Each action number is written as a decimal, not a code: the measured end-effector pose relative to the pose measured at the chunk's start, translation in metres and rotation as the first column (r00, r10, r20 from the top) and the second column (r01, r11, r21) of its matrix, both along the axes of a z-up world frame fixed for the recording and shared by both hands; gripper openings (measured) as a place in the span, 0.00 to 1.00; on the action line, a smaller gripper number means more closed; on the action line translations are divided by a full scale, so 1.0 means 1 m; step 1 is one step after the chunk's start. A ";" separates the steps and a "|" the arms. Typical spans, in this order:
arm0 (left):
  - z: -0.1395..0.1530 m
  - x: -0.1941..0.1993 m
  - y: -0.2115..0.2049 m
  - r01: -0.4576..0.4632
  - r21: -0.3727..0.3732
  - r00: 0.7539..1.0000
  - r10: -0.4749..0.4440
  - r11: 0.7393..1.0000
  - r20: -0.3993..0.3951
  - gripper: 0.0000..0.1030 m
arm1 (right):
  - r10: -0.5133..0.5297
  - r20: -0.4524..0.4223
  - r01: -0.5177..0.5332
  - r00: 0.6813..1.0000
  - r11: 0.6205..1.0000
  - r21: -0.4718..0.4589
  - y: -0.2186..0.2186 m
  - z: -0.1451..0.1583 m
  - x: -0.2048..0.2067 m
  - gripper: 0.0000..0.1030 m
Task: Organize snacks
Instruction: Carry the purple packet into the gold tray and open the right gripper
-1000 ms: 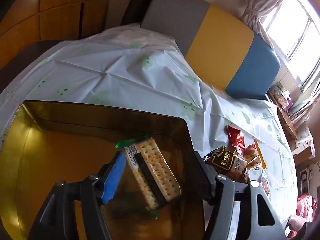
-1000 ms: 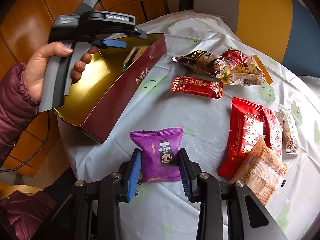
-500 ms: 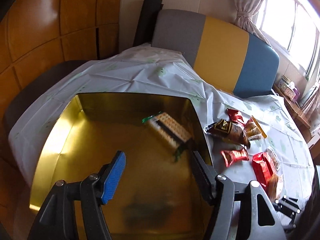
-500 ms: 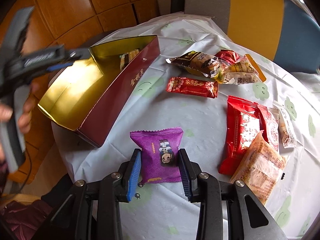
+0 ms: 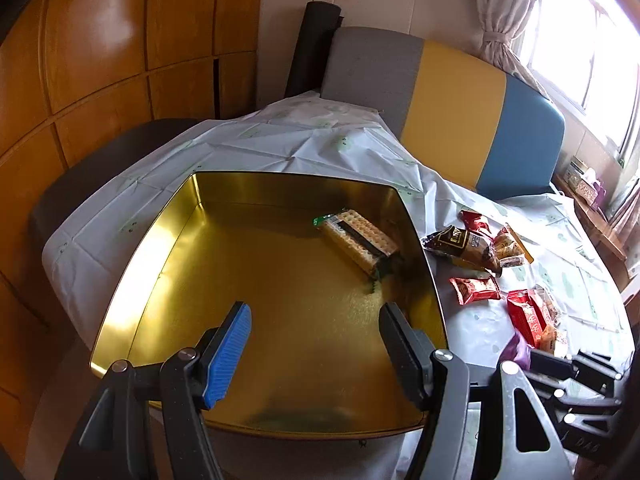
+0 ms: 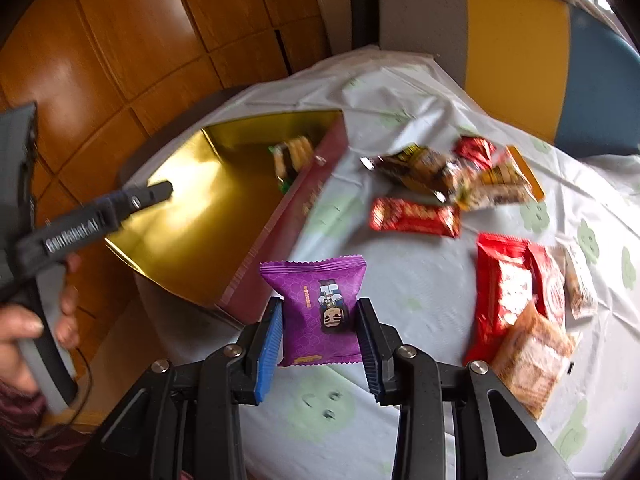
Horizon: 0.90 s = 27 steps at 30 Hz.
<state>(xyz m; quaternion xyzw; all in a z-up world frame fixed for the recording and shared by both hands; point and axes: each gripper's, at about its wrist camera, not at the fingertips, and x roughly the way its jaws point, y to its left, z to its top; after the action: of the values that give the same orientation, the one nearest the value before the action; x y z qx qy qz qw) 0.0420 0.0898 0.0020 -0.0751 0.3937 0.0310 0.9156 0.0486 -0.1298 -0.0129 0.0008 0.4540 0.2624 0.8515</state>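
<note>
Though the right wrist view is smeared with motion at its far side, so that the heap of brown, red and yellow wrapped snacks (image 6: 460, 172) cannot be read piece by piece, the near things are sharp. Only a sliver of the purple foil snack packet (image 6: 320, 312) shows in the left wrist view, behind the gripper's frame. That packet sits upright between the pads of the right gripper (image 6: 318, 338), which are closed on its two sides and grip it just beside the near corner of the gold-lined, dark red rectangular tin box (image 5: 152, 248). Inside the box lies one clear-wrapped stack of sandwich crackers with a green end (image 5: 358, 240), against the wall nearest the loose snacks on the pale tablecloth with green faces (image 6: 420, 280). Over the near part of the box's bare gold floor, the left gripper (image 5: 316, 340) stands wide open with nothing between its pads.
</note>
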 end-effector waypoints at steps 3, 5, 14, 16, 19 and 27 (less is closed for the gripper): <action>0.000 -0.003 0.002 -0.008 0.004 1.000 0.008 1.000 0.001 0.65 | 0.019 0.013 -0.019 1.000 1.000 0.023 0.011 0.011 0.004 0.36; 0.000 -0.005 0.004 -0.012 0.005 1.000 0.012 1.000 0.003 0.66 | 0.033 0.018 -0.033 0.999 0.999 0.039 0.019 0.017 0.007 0.36; -0.001 -0.012 0.017 -0.041 0.007 0.999 0.041 0.999 0.011 0.66 | 0.106 0.040 -0.108 0.994 0.992 0.062 0.059 0.035 0.019 0.36; -0.002 -0.014 0.021 -0.049 0.007 0.999 0.049 0.999 0.011 0.66 | 0.115 0.040 -0.117 0.993 0.991 0.059 0.067 0.036 0.023 0.36; -0.004 -0.015 0.027 -0.060 0.005 0.998 0.060 0.998 0.008 0.65 | 0.125 0.038 -0.127 0.991 0.990 0.055 0.077 0.036 0.026 0.36; -0.009 -0.019 0.039 -0.087 0.001 0.996 0.087 0.996 0.003 0.65 | 0.128 0.009 -0.128 0.992 0.992 0.007 0.096 0.026 0.038 0.36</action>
<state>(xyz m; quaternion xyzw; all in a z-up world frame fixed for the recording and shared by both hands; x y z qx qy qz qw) 0.0230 0.1290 -0.0069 -0.0920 0.3886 0.0710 0.9140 0.0865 -0.0335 0.0132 -0.0262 0.4485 0.3183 0.8348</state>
